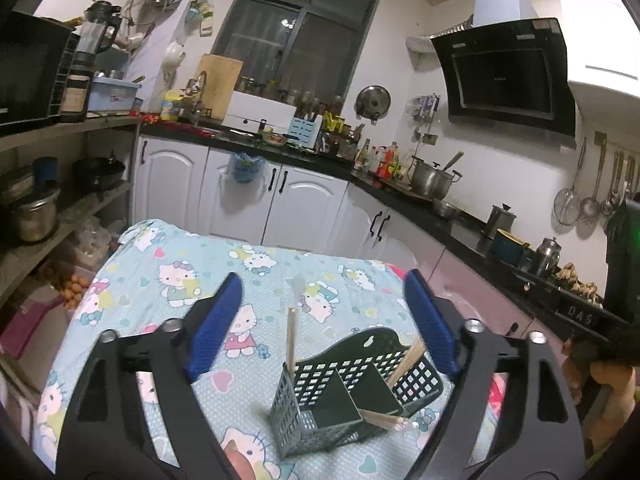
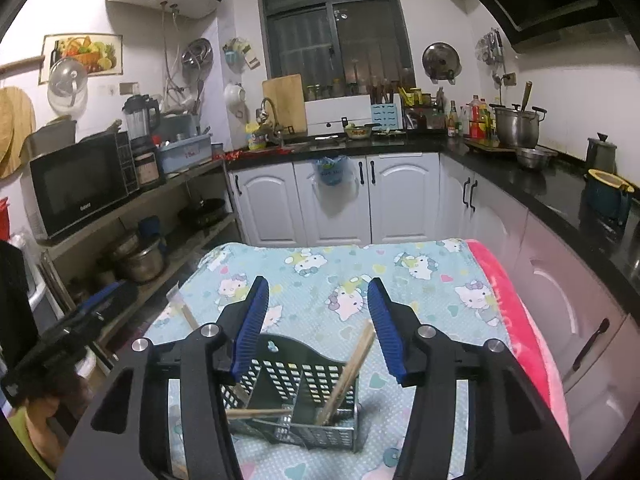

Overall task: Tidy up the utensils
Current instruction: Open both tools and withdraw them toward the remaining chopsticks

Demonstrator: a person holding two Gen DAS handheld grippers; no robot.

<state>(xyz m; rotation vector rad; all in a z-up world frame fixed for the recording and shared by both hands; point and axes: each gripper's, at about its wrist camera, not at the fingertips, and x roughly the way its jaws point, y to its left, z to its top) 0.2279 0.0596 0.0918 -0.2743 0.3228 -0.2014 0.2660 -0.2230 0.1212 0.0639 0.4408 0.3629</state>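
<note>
On patterned cloth (image 2: 420, 292), green caddy (image 2: 296, 384), chopsticks (image 2: 348, 372)

A table draped in a pale blue cartoon-cat printed cloth (image 2: 420, 276) fills the kitchen's middle; a bright pink fleece blanket (image 2: 516, 320) edges one side; a dark green perforated plastic utensil caddy (image 2: 304, 376) stands on the cloth, holding wooden chopsticks (image 2: 352, 364).

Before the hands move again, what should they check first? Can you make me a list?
1. Left gripper jaws open, nothing pinched: ok.
2. Right gripper jaws open, nothing pinched: ok.
3. Green basket standing upright on the tablecloth: ok.
4. Chopsticks inside the basket: ok, leaning.
5. All the utensils put away: cannot tell.
</note>
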